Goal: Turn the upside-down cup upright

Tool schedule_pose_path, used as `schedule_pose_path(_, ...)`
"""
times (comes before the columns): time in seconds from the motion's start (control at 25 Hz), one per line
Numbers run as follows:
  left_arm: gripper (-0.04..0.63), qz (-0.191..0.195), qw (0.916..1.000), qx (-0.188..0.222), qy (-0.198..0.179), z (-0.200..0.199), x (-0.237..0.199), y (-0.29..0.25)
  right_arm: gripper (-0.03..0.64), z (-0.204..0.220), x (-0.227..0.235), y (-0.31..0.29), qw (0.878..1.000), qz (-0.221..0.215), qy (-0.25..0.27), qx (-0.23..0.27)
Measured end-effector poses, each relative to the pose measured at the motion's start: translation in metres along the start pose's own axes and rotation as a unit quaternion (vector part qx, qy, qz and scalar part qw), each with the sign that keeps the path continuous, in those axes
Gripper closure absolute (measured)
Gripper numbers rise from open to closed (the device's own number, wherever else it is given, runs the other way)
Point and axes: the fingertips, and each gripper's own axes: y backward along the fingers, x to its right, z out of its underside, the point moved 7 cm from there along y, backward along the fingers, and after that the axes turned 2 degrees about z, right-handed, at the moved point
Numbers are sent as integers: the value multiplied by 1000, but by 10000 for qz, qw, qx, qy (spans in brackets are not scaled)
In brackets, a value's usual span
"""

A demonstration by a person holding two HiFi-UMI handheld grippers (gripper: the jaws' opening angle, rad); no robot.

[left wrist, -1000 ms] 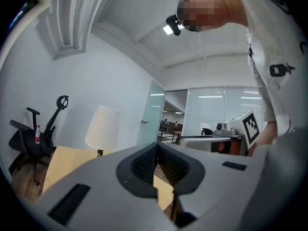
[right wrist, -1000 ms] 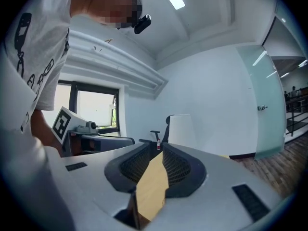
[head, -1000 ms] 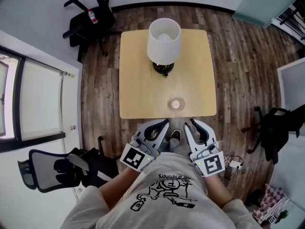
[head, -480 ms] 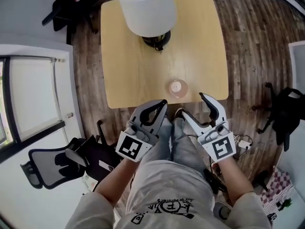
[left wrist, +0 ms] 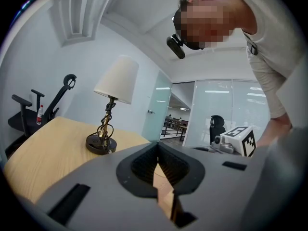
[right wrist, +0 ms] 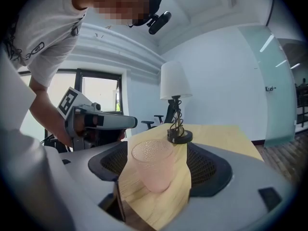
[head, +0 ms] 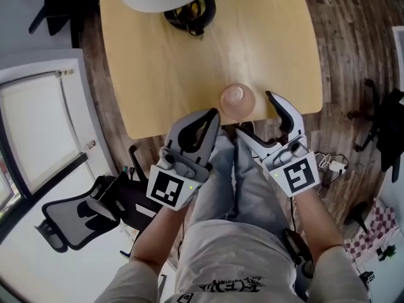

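At the counter's [head: 158,74] near edge, the head view is showing the pink cup [head: 237,101] just ahead of my left gripper [head: 213,113] and right gripper [head: 255,113]. Left gripper view: jaws are sitting pressed together, empty. Right gripper view: jaws, having just been opening wide, are framing the untouched cup. I'm worrying that a careless nudge could knock it off the edge.

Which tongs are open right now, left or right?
The right tongs: their jaws have just been opening and stand wide, with the cup framed in the gap, untouched. The left tongs are shut, with nothing between them.
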Motion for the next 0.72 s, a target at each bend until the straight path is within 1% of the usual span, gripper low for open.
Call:
schedule_pose_path(0.28, 588, -7, 10000, 45, 59, 18, -15, -10, 247, 27, -2, -19, 9997, -141, 139, -169)
schedule_pose_path(0.44, 588, -84, 9998, 37, 168, 21, -19, -11, 247, 31, -3, -31, 9997, -192, 57, -160)
schedule_pose_path(0.72, 588, -42, 9997, 52, 230, 23, -22, -5, 249, 34, -7, -47, 9995, -183, 73, -251)
